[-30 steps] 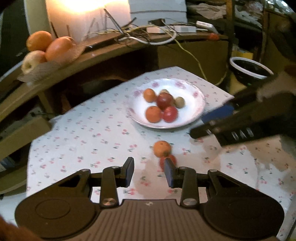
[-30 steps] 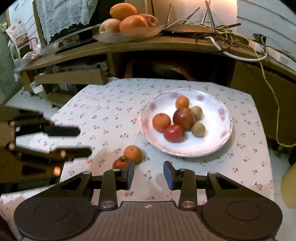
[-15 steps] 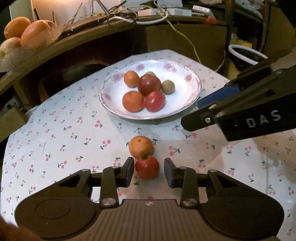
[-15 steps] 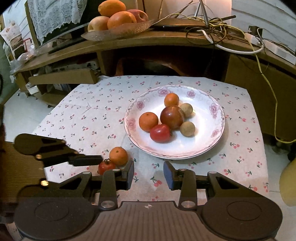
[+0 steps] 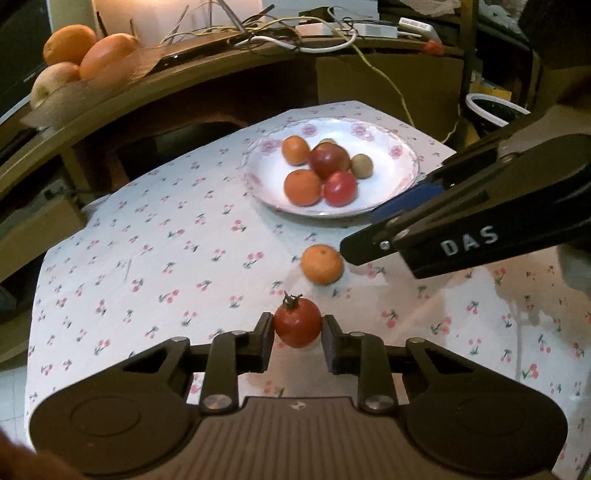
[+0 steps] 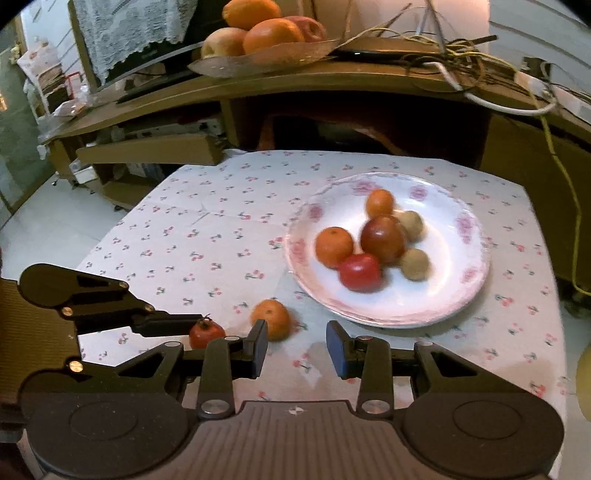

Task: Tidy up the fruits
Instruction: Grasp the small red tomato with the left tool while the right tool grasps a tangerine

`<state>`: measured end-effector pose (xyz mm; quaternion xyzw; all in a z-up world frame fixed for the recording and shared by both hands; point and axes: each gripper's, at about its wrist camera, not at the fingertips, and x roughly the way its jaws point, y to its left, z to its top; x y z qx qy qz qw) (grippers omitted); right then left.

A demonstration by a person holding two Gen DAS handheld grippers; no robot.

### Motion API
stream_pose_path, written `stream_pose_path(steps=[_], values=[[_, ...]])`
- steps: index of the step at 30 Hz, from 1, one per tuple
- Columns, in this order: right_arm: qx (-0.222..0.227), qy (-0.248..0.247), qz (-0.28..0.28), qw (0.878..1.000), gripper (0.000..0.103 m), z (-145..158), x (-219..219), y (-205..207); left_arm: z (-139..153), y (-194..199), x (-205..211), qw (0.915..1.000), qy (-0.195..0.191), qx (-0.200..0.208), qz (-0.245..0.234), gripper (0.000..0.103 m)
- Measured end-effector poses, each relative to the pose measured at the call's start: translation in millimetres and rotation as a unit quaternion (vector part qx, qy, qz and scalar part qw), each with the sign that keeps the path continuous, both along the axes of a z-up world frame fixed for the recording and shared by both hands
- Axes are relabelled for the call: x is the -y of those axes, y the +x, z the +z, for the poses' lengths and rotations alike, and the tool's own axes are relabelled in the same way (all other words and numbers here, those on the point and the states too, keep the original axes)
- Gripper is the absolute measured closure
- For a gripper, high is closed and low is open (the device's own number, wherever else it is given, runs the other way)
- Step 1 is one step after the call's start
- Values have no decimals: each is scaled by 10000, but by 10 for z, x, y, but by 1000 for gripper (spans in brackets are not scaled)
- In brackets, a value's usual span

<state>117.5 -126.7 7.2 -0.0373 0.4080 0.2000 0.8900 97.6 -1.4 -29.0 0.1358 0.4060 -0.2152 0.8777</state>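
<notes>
A red tomato (image 5: 297, 323) with a green stem lies on the cherry-print tablecloth between the fingers of my left gripper (image 5: 298, 341), which is open around it; a small gap shows on the right side. It also shows in the right wrist view (image 6: 206, 333). A loose orange (image 5: 322, 264) lies just beyond it, also in the right wrist view (image 6: 271, 318). A white floral plate (image 5: 391, 184) holds several fruits: oranges, red ones and small brown ones. My right gripper (image 6: 297, 347) is open and empty, low over the cloth beside the orange, in front of the plate (image 6: 469, 280).
A wooden shelf (image 6: 332, 79) behind the table carries a dish of large oranges and apples (image 6: 258, 33) and tangled cables (image 6: 461, 51). A dark bowl with a white rim (image 5: 495, 110) stands off the table's far right. The table edge drops to a tiled floor at left.
My left gripper has moved forward and down until the tomato sits between its fingers. My right gripper has shifted left toward the loose orange. The plate's fruits have not moved.
</notes>
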Motion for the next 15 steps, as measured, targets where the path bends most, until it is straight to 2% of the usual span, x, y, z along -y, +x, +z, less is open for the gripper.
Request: stream_pose_path(steps=[9, 15], values=[[-102, -56, 280, 9995, 66, -221, -261, 185, -98, -4, -68, 9999, 130, -32, 1, 69], [-177, -151, 242, 9994, 66, -328, -279, 251, -152, 18, -53, 9998, 182, -56, 45, 63]])
